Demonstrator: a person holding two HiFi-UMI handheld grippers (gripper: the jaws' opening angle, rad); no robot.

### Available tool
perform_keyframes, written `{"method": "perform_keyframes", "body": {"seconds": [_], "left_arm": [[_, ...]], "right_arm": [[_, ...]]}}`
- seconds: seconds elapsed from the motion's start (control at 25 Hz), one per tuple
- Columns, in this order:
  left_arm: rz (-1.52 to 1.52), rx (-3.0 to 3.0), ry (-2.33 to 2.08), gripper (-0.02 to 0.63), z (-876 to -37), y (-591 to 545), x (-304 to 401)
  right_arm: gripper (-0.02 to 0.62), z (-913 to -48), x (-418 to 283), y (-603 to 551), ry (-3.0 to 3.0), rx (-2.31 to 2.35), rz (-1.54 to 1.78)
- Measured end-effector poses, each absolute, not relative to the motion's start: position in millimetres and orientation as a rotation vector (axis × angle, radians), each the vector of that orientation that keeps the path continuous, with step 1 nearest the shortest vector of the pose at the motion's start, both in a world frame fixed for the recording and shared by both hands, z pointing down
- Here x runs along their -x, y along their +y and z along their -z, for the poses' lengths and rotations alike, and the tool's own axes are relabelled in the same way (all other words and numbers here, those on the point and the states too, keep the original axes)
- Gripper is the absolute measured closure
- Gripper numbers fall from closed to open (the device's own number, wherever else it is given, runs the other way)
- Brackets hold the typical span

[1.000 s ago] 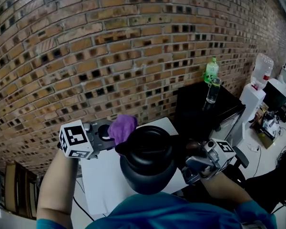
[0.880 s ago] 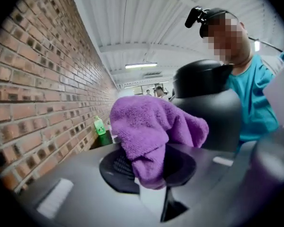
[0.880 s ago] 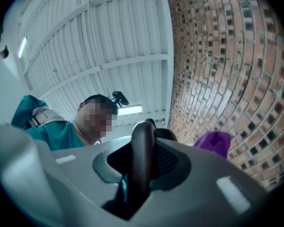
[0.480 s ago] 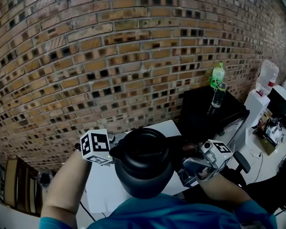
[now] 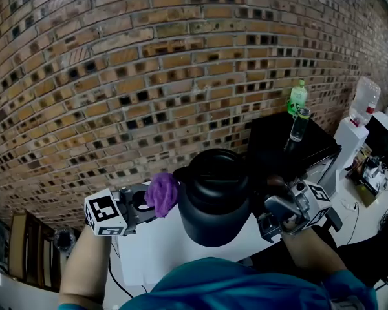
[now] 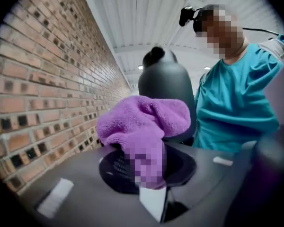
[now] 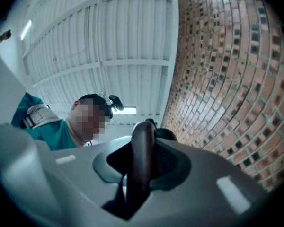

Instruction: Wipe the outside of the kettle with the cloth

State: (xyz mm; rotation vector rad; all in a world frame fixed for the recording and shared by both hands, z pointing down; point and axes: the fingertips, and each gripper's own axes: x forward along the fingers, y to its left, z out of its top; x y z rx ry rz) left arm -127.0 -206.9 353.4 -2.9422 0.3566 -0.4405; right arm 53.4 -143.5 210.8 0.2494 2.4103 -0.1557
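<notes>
Head view: black kettle [image 5: 215, 196] sits mid-frame over the white table [image 5: 149, 254]. It looks raised off the top, but the base is hidden, so can't confirm. R gripper [image 5: 279, 213] is on the kettle's right, and the right gripper view shows its jaws closed on the kettle handle [image 7: 141, 157], w/ the handle running up between them. L gripper [image 5: 150, 202] has its jaws clamped on a bunched purple cloth [image 5: 162, 192], which spills out over the tips in the left gripper view [image 6: 143, 122]. The cloth is at the kettle's left side, up near the shoulder by the spout. It's either touching or just beside; can't tell which. The kettle body [image 6: 165, 86] stands right behind the cloth in that view.

Progress, as a judgement: wiping is prob. under way or just starting on the left flank. No streaks or marks show on the black surface, so no telling what's done. The front, right side, lid area and lower body all seem left to do, w/ the R gripper needing to turn the kettle for access.
</notes>
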Motion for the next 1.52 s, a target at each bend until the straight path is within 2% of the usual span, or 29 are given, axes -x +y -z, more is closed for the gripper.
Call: {"method": "perform_keyframes", "body": {"seconds": [0.12, 0.24, 0.64, 0.76, 0.92, 1.16, 1.36, 1.52], "left_arm": [[0.393, 2.848, 0.454, 0.522, -310, -200, 127], [0.515, 2.778, 0.476, 0.522, -303, -187, 112], [0.876, 2.709, 0.283, 0.523, -411, -161, 108], [0.802, 2.759, 0.290, 0.523, -410, -165, 102], [0.565, 2.861, 0.394, 0.523, -342, -181, 109], [0.482, 2.914, 0.143, 0.523, -320, -183, 120], [0.732, 2.879, -0.131, 0.522, -331, -153, 115], [1.063, 2.560, -0.249, 0.522, -358, -153, 122]], "right_arm": [[0.505, -217, -49, -152, 2.444, -0.188, 0.164], [0.505, -222, -41, -156, 2.460, -0.162, 0.185], [0.505, -210, -45, -161, 2.430, -0.148, 0.151], [0.505, -215, -57, -157, 2.426, -0.140, 0.148], [0.505, -220, -54, -152, 2.452, -0.160, 0.139], [0.505, -220, -29, -121, 2.471, -0.341, 0.167], [0.505, -227, -17, -103, 2.538, -0.414, 0.129], [0.505, -235, -6, -92, 2.606, -0.455, 0.114]]}}
